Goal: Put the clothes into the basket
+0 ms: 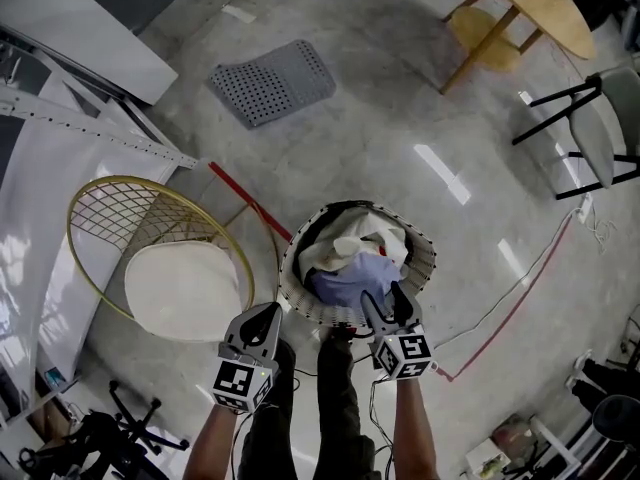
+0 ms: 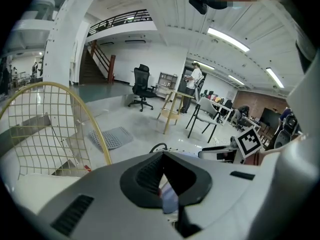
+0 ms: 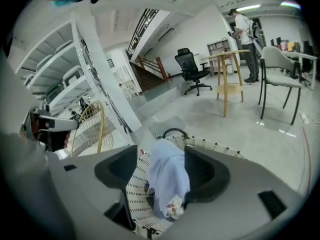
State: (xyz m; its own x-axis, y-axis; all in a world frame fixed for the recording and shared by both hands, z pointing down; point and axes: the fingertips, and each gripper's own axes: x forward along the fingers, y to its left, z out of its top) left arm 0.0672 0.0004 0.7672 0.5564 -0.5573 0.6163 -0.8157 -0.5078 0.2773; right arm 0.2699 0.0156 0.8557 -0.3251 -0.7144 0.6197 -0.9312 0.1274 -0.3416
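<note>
A round white woven basket [image 1: 290,276] stands on the floor in front of my legs. It holds a white cloth [image 1: 352,246] and a light blue garment [image 1: 348,278]. My right gripper [image 1: 385,301] is over the basket's near rim, open, jaws spread wide. In the right gripper view the light blue garment [image 3: 167,176] hangs between the jaws of the right gripper [image 3: 162,154] and leans on the right one, with the basket rim [image 3: 136,194] showing in the gap beside it. My left gripper [image 1: 274,311] sits just left of the basket, shut; in its own view the left gripper [image 2: 162,156] has its tips meeting.
A gold wire chair [image 1: 120,213] with a white cushion [image 1: 185,288] stands left of the basket. Farther off lie a grey perforated mat [image 1: 272,80], a wooden table [image 1: 540,8] and a black chair [image 1: 590,128]. A red cable [image 1: 510,308] runs along the floor at right.
</note>
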